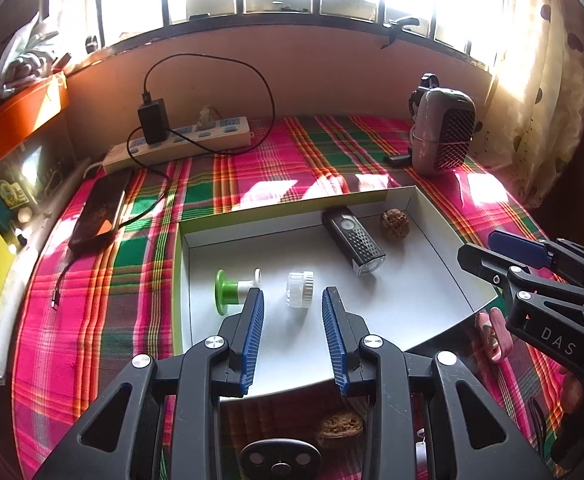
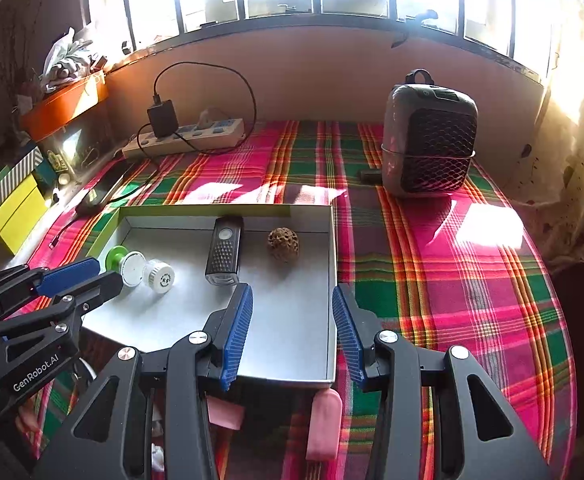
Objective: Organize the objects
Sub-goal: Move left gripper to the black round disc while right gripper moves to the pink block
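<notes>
A shallow white tray (image 1: 412,300) (image 2: 334,264) with a green rim lies on the plaid cloth. In it lie a green-and-white spool (image 1: 229,290) (image 2: 121,260), a small clear jar with a white lid (image 1: 300,289) (image 2: 159,276), a black flashlight (image 1: 354,246) (image 2: 223,252) and a walnut (image 1: 394,225) (image 2: 283,243). My left gripper (image 1: 292,292) (image 2: 105,274) hovers open over the tray's near left part, empty, with the jar just beyond its tips. Over the tray's near right corner my right gripper (image 2: 293,287) (image 1: 478,246) is open and holds nothing.
In front of the tray lie a second walnut (image 1: 340,428) and pink items (image 2: 324,424) (image 1: 496,338). A grey heater (image 2: 428,140) stands at the back right, a power strip (image 1: 179,140) with charger and cable at the back left, a dark phone (image 1: 99,212) beside the tray.
</notes>
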Tool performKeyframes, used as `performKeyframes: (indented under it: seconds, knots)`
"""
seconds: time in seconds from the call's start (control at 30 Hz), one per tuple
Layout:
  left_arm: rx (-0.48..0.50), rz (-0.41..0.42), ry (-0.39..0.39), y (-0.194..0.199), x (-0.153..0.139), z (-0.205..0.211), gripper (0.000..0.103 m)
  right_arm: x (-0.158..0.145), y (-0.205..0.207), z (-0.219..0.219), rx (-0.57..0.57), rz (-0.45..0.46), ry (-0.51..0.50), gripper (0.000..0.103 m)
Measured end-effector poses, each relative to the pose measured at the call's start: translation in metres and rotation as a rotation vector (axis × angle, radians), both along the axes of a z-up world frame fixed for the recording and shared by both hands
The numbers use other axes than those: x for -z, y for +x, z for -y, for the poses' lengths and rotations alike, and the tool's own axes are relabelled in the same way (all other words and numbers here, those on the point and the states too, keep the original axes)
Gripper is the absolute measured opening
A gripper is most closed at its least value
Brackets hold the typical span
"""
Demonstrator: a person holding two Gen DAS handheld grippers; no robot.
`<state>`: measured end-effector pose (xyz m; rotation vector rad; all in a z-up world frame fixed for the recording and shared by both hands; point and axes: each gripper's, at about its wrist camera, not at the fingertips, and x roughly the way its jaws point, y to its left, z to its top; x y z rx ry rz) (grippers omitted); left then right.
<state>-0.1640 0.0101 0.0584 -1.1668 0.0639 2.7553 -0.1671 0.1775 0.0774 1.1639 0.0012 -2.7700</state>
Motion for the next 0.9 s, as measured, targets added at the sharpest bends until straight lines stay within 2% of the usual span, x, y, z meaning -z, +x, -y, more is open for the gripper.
performKeyframes:
  seconds: [0.3, 0.43, 0.9]
  knots:
    - [-0.037, -0.003, 0.027, 0.020, 0.002, 0.022, 0.028, 0.001, 0.023, -0.017, 0.035, -0.004, -0.008, 0.044]
    - [-0.049, -0.009, 0.041, 0.027, 0.002, 0.033, 0.028, 0.003, 0.031, -0.026, 0.058, -0.003, -0.010, 0.051]
    - [-0.089, 0.035, 0.116, 0.050, 0.019, 0.072, 0.032, 0.017, 0.056, -0.043, 0.086, 0.029, -0.020, 0.051]
